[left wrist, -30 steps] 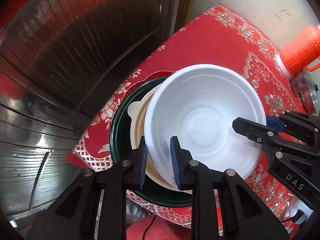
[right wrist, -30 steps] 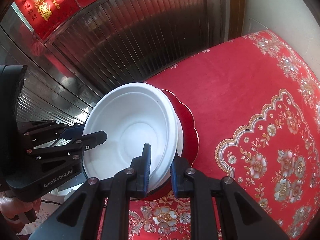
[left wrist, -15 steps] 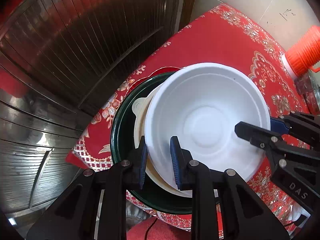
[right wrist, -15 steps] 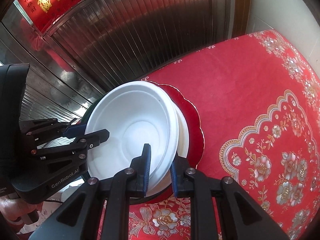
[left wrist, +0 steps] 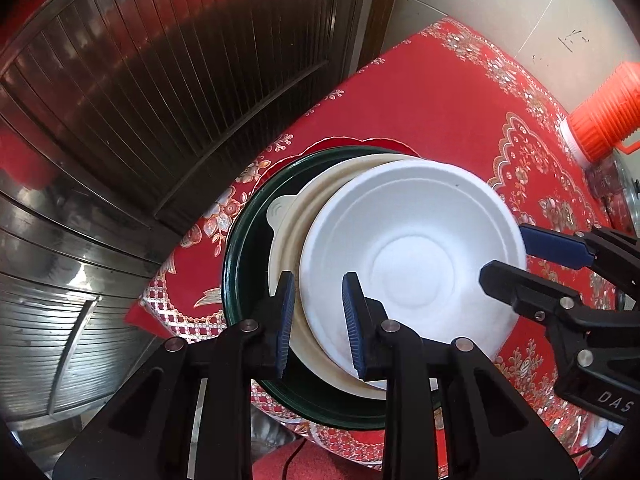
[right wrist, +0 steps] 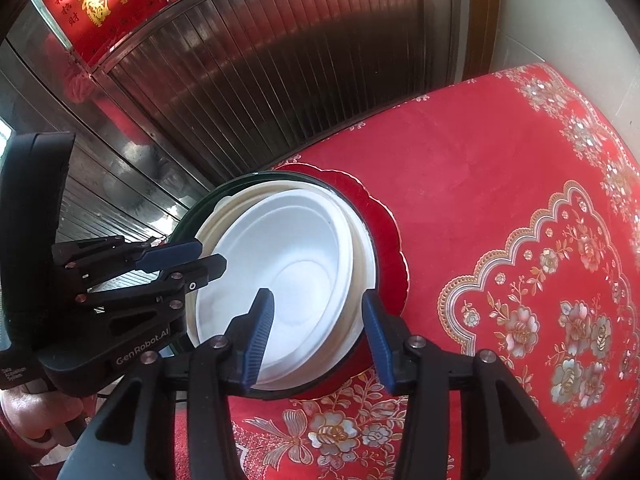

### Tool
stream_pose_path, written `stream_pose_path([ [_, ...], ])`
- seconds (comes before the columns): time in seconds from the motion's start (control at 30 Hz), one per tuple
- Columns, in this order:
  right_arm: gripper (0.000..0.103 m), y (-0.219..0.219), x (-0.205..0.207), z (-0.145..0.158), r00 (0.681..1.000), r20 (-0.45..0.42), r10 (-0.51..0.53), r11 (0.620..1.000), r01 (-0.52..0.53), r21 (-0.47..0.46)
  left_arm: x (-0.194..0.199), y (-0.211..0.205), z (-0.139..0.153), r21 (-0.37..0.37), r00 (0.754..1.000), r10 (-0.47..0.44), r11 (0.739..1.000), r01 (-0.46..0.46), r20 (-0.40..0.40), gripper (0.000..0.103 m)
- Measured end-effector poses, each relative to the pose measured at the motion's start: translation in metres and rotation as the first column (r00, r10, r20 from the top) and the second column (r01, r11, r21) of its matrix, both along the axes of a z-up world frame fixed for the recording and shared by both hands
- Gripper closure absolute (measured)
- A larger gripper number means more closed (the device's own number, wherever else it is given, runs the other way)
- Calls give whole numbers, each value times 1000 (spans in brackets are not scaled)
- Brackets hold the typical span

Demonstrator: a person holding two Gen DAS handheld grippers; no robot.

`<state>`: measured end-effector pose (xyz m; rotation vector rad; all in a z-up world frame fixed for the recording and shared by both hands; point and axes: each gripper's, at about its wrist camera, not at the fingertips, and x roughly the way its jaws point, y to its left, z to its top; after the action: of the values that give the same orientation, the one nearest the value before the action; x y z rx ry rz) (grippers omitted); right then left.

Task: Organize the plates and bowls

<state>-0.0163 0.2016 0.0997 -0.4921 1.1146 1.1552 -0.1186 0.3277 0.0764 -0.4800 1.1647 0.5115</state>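
A white bowl [left wrist: 416, 272] sits slightly tilted inside a cream bowl [left wrist: 288, 216]. Both rest on a dark green plate [left wrist: 244, 264] over a red scalloped plate [right wrist: 384, 224]. My left gripper [left wrist: 318, 322] pinches the white bowl's near-left rim, and its jaws are just starting to open. My right gripper [right wrist: 318, 334] straddles the right rims of the white bowl [right wrist: 288, 276] and cream bowl. Its jaws are opening, and its pads stand clear of both rims. The left wrist view shows the right gripper [left wrist: 506, 254] with its fingers apart.
The stack stands near the table's edge, on a red flowered cloth [right wrist: 500, 200]. A ribbed metal shutter door [left wrist: 160, 100] rises behind that edge. An orange jug [left wrist: 604, 112] stands at the far right by the wall. A hand [right wrist: 36, 412] holds the left gripper.
The right gripper's jaws have spread and let go of the white bowl's rim. The bowl has settled lower into the cream bowl. The left gripper stays on the rim.
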Motion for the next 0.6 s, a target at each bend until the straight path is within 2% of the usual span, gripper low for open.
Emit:
stream_pose_path([
  [0.07, 57, -6, 3, 4, 1000, -5, -19, 1000, 19, 20, -1, -1, 3, 8, 1000, 2, 1000, -2, 8, 77],
  [0.17, 55, -12, 5, 8, 999, 6, -38, 999, 38, 36, -2, -5, 9, 11, 1000, 3, 1000, -3, 28, 57],
  [0.2, 53, -14, 6, 9, 999, 14, -45, 998, 44, 37, -2, -8, 13, 40, 1000, 7, 999, -8, 29, 44],
  [0.23, 50, -16, 6, 9, 998, 20, -52, 998, 51, 41, -3, -10, 18, 66, 999, 6, 998, -8, 35, 40],
  [0.33, 46, -23, 4, 10, 996, 37, -82, 995, 79, 65, -2, -15, 29, 121, 999, 0, 993, -6, 49, 40],
  [0.4, 43, -27, 2, 12, 992, 70, -106, 992, 100, 78, -2, -15, 31, 132, 999, 4, 991, -11, 51, 40],
  [0.47, 36, -32, 0, 12, 987, 86, -133, 987, 125, 97, -4, -16, 32, 133, 999, 15, 991, -22, 52, 40],
  [0.6, 31, -45, -3, 18, 971, 136, -197, 974, 178, 141, -11, -16, 36, 154, 994, 70, 985, -82, 79, 40],
])
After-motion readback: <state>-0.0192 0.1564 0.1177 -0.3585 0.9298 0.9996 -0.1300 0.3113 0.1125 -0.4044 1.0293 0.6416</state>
